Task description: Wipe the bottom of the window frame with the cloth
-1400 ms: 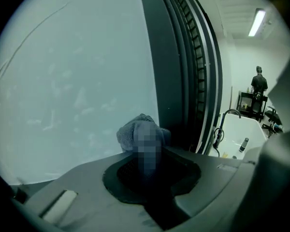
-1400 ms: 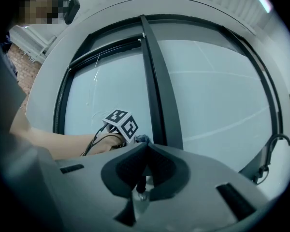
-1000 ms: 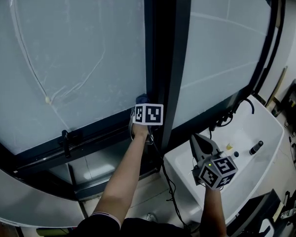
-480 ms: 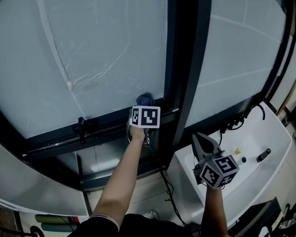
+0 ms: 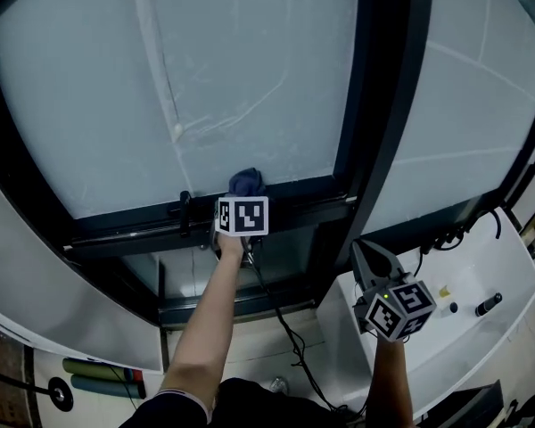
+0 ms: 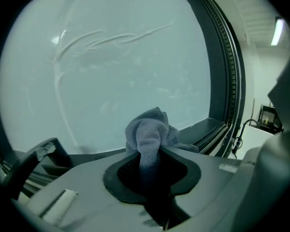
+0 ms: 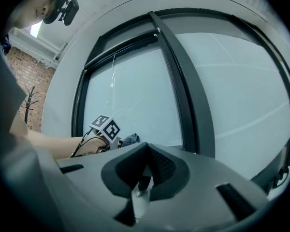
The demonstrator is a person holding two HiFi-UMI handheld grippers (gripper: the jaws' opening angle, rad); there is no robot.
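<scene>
Cloth: in the head view it sits bunched, blue-grey, on the bottom rail of the window frame, against the glass, at the tip of your left hand-held gripper. Your right hand-held gripper is low and well apart, above a white basin.
Left gripper view: jaws clamped on the cloth, wad poking out ahead.
Right gripper view: jaws closed together, nothing between them.

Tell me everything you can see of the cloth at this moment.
The blue-grey knitted-looking cloth is bunched into a crumpled wad. Its lower part is pinched between the shut jaws of the left hand-held gripper. The free end bulges forward beyond the jaws and sits at the black bottom window frame rail, close against the frosted glass pane.
</scene>
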